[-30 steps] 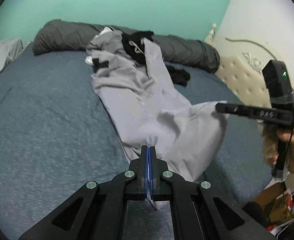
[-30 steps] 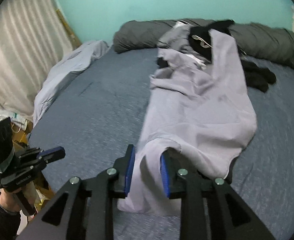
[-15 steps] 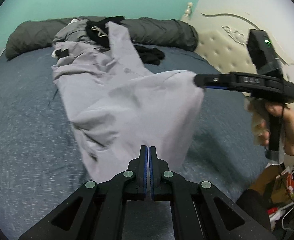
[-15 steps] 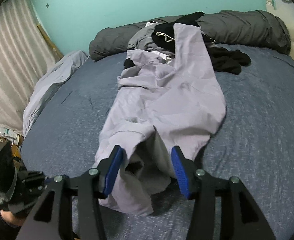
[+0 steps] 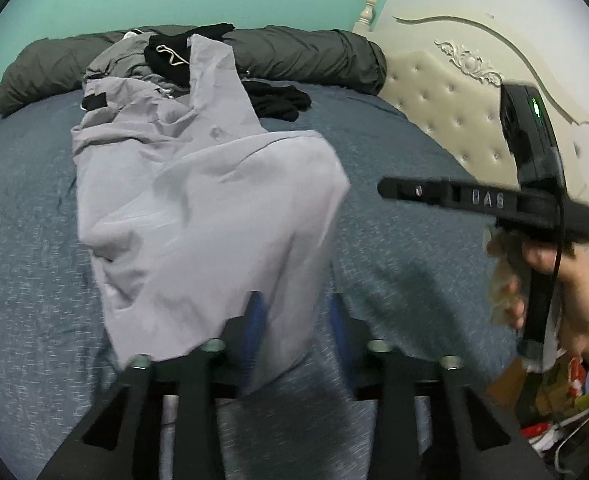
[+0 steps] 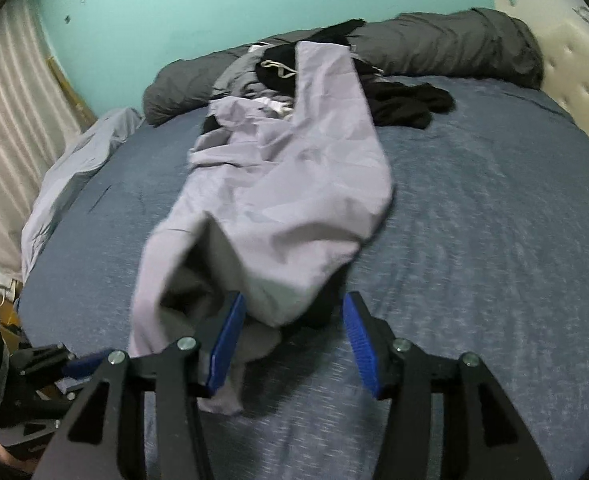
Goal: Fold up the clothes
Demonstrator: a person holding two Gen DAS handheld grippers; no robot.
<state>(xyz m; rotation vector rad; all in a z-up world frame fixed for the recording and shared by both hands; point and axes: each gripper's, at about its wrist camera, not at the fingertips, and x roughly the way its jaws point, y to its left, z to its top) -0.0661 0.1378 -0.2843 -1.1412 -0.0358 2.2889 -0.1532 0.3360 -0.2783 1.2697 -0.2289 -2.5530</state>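
my left gripper (image 5: 296, 320) is opening, its blue pads apart with the hem of the light grey garment (image 5: 198, 208) hanging loose between them, and my right gripper (image 6: 290, 336) stands with its jaws apart around the same garment's near end, pressing on nothing. the garment lies lengthwise on the blue bedspread (image 6: 474, 216), its far end draped over a pile of black and grey clothes (image 6: 406, 100) by the dark rolled duvet (image 6: 454, 44).
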